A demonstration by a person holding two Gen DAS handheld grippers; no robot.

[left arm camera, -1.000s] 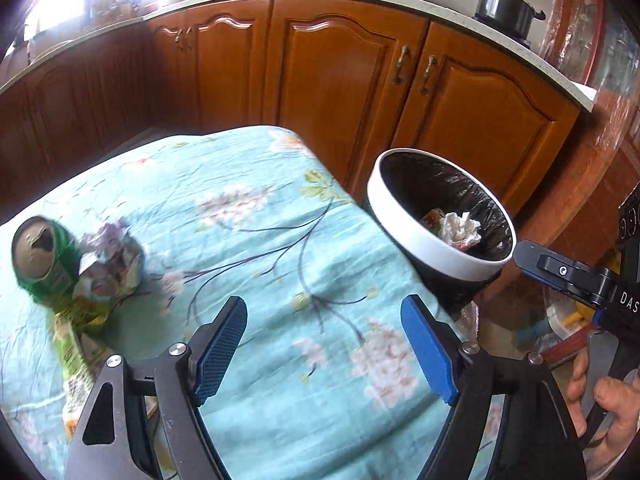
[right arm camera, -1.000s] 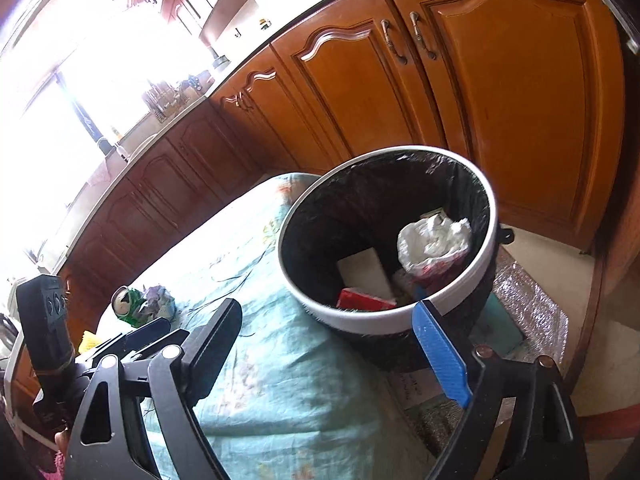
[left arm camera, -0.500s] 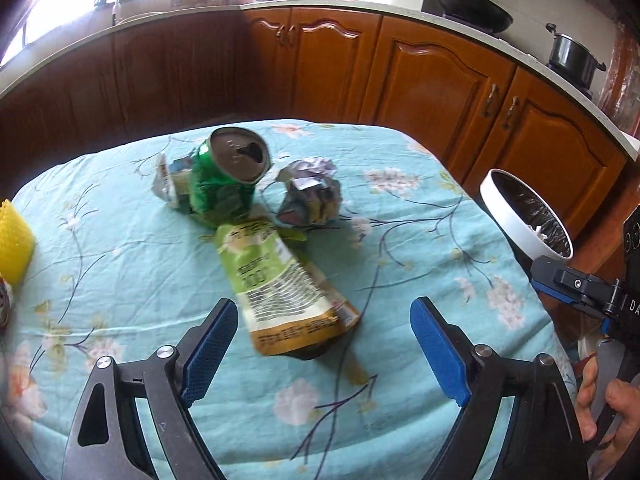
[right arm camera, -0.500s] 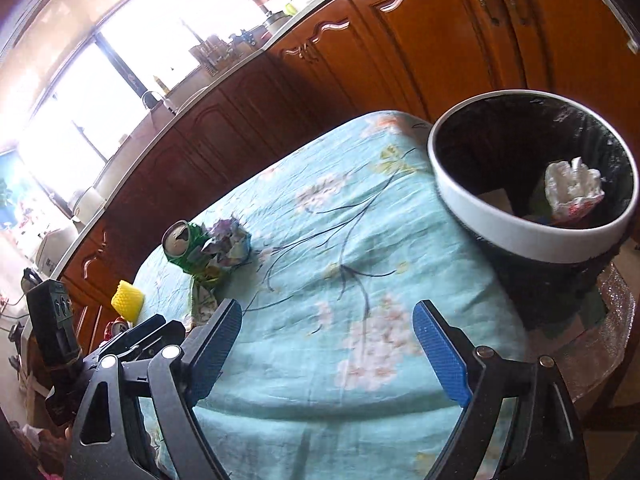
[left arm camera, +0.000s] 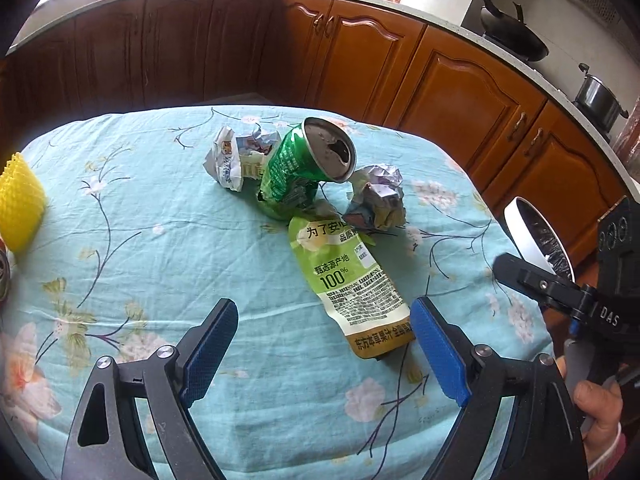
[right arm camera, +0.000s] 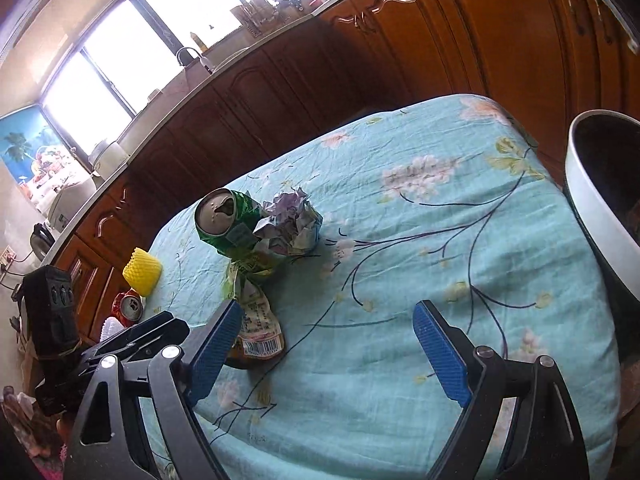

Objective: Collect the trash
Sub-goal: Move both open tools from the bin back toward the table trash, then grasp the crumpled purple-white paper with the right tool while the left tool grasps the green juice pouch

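Presently, left gripper (left arm camera: 324, 344): fingers wide apart, empty, above the worktop (left arm camera: 160, 240). Juice pouch (left arm camera: 352, 292) lay flat at its 1 o'clock; best pinched across the near edge. Right gripper (right arm camera: 326, 344) likewise gaped, empty.

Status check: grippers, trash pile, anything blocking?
Left gripper open, empty; right gripper open, empty. Green can, juice pouch, crumpled wrappers on the tablecloth. Bin at table edge. Path unobstructed.
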